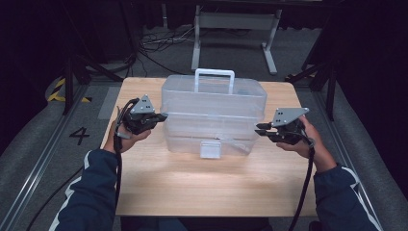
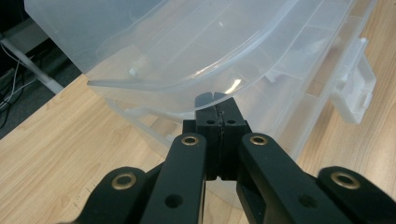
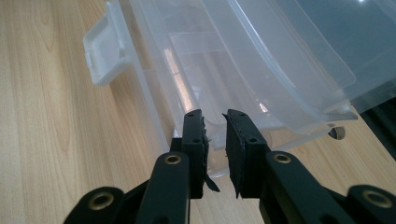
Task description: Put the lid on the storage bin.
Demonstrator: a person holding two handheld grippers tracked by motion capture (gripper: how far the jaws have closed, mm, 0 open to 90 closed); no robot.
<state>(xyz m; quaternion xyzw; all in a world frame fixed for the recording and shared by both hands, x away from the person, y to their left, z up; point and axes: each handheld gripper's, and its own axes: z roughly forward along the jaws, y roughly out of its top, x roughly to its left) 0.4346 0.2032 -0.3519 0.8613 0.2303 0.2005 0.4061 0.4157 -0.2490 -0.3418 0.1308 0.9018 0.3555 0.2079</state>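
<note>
A clear plastic toolbox (image 1: 214, 113) stands in the middle of the wooden table (image 1: 192, 187), with a white handle (image 1: 214, 74) on its lid and a latch (image 1: 210, 148) at its front. My left gripper (image 1: 162, 117) is at the box's left end. In the left gripper view its jaws (image 2: 215, 98) are shut together, tips right under the lid's overhanging rim (image 2: 187, 88). My right gripper (image 1: 260, 129) sits at the box's right end. Its jaws (image 3: 215, 114) stand a little apart with nothing pressed between them, close to the box wall (image 3: 261, 56).
Bare tabletop lies in front of the box, between the person's forearms. Behind the table stand a white metal frame (image 1: 231, 29) and loose cables (image 1: 159, 45) on the floor. Dark stands flank both sides. A "4" (image 1: 79, 135) marks the floor at the left.
</note>
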